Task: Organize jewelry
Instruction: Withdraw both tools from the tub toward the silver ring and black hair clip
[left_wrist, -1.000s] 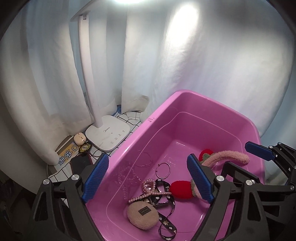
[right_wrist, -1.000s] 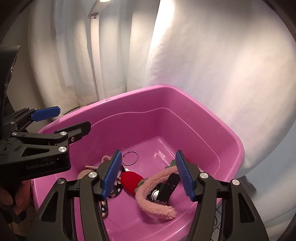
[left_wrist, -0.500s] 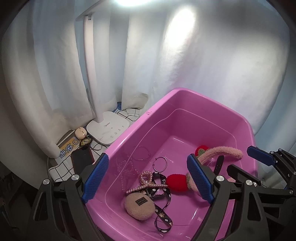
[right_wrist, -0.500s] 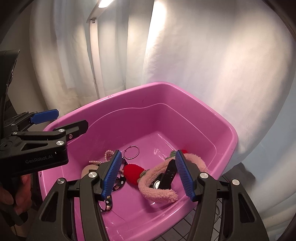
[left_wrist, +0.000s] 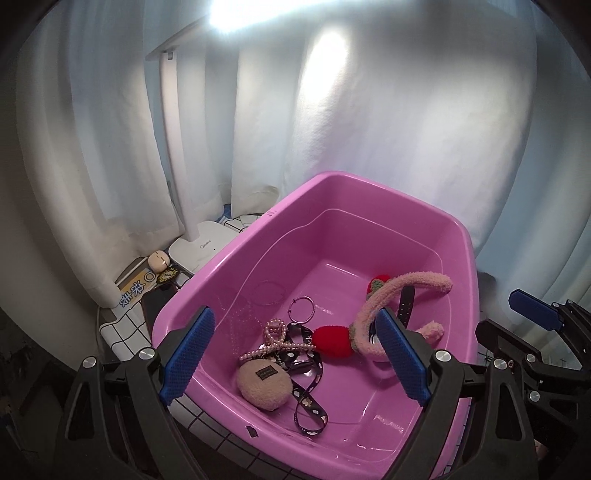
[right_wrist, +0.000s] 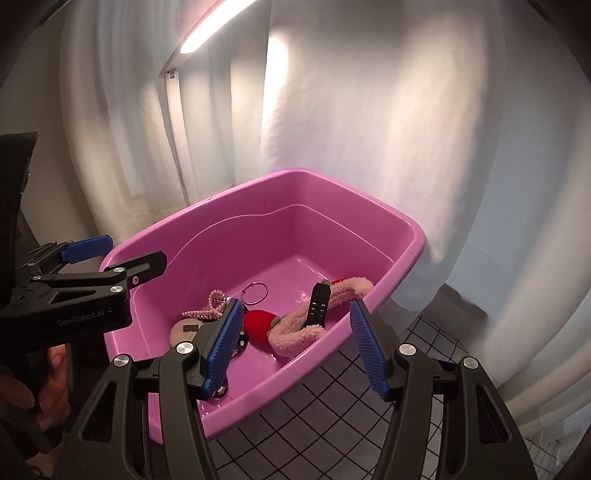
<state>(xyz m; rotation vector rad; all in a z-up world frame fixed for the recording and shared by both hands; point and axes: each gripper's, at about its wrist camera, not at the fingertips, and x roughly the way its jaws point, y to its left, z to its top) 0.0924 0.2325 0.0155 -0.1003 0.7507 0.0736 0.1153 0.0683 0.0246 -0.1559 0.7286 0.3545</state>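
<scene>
Left tongs (left_wrist: 293, 354) and right tongs (right_wrist: 295, 343), both spread and empty, hover above the tub (left_wrist: 369, 181); the headband (right_wrist: 314, 317) lies ahead, nearer the right.

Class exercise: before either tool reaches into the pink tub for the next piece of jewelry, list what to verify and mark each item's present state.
1. Left tool open and holding nothing: ok.
2. Right tool open and holding nothing: ok.
3. Silver hoop lies apart from the other pieces, free to lift: ok.
4. Pearl clip free of the black patterned strap: not ok, they overlap.
5. Black watch free of the pink fuzzy headband: not ok, it leans on it.
6. A sorting container beside the pink tub: cannot tell.
</scene>
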